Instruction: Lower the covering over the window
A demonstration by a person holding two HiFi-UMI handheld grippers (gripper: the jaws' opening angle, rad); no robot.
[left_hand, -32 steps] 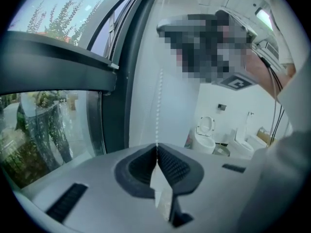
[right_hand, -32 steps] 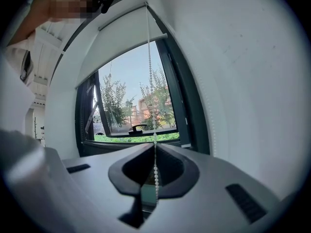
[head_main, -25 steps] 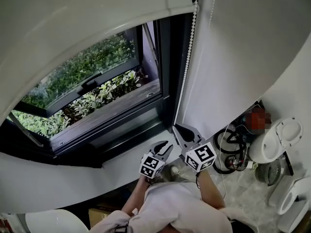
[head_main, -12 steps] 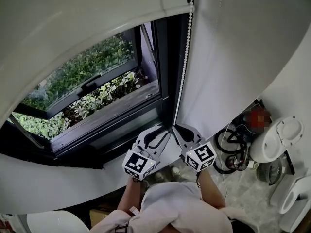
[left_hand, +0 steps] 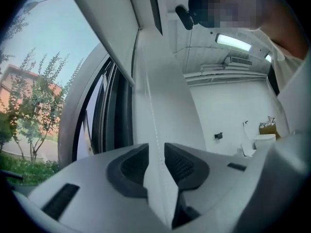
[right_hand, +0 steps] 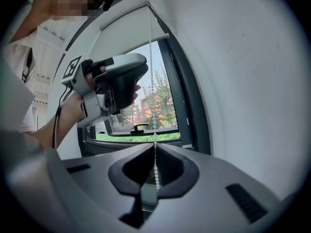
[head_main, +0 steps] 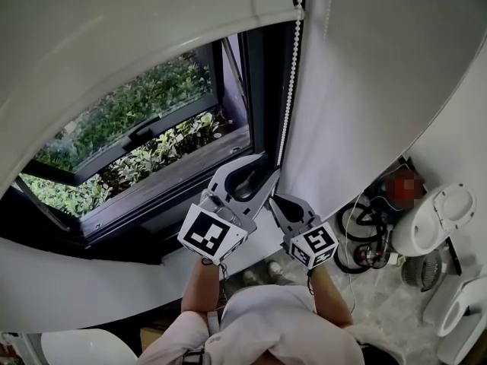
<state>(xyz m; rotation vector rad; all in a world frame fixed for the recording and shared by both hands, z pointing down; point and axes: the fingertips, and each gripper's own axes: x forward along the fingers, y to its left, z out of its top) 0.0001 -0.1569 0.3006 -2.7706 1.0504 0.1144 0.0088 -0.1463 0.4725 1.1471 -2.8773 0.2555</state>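
A person stands at a dark-framed window [head_main: 257, 105] with greenery outside, working to bring down its white roller blind [head_main: 137, 29]. The blind hangs high above both tools and covers only the top of the opening, so most of the lowering looks to be ahead.

The left gripper [head_main: 268, 167] is held up above and just beside the right gripper [head_main: 280, 201], its nose close to the frame's edge. Its jaws stand apart. In the left gripper view the bead chain [left_hand: 154, 130] runs down through the gap between the pads [left_hand: 182, 166] without being pinched. That placement reads as a fresh, higher hold being lined up, ready for the next pull.

The right gripper points level at the window from the lower spot. It is clenched on the bead chain [right_hand: 155, 171], which drops straight into its closed jaws in the right gripper view. Held there, it appears to keep the chain taut and steady so the blind cannot run back while the other tool takes aim.

The bead chain [head_main: 291, 67] itself climbs from the two tools to the end of the blind's roller, close to the white wall [head_main: 365, 90] on the right gripper's far side.
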